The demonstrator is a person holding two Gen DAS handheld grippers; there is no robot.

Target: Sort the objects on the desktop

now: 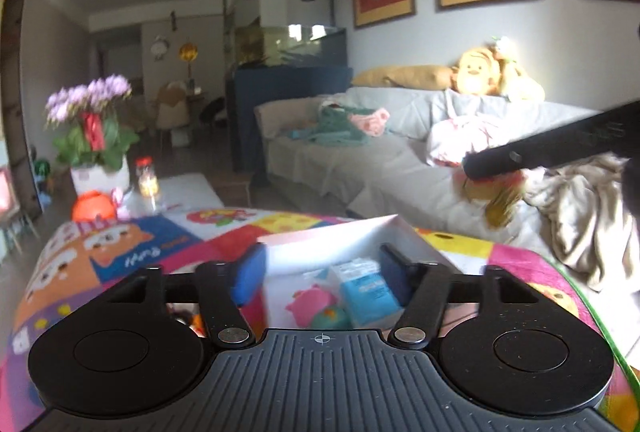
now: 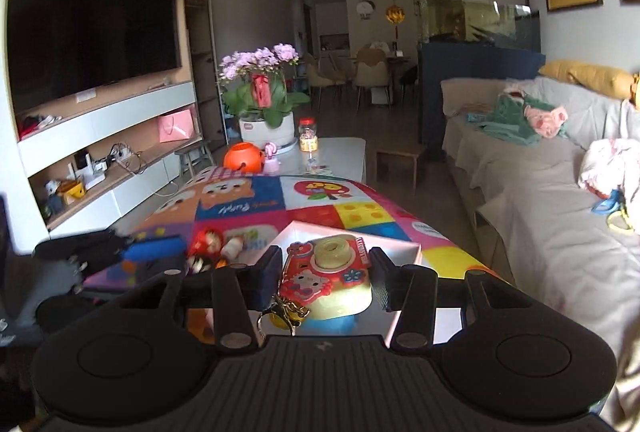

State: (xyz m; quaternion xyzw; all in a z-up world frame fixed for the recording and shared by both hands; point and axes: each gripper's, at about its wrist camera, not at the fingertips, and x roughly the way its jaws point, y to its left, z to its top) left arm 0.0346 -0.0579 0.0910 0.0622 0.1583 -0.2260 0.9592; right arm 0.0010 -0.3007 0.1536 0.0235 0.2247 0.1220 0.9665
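A white box [image 1: 332,244] sits on the colourful patchwork mat [image 1: 132,252]. Inside it lie a blue tissue pack [image 1: 370,294], a pink pig toy [image 1: 310,306] and a green toy [image 1: 330,318]. My left gripper [image 1: 324,274] is open and empty above the box's near side. My right gripper [image 2: 324,278] is shut on a red and yellow toy camera [image 2: 334,276] with a keychain, held above the box [image 2: 400,248]. The left gripper's blue pad [image 2: 154,248] shows at the left of the right wrist view, beside small figurines [image 2: 208,246] on the mat.
An orange ball [image 2: 243,156], a small pink bottle [image 2: 272,161], a jar [image 2: 308,135] and a flower pot [image 2: 266,129] stand on the far table. A sofa [image 2: 540,199] with clothes and plush toys runs along the right. A TV unit [image 2: 92,135] is on the left.
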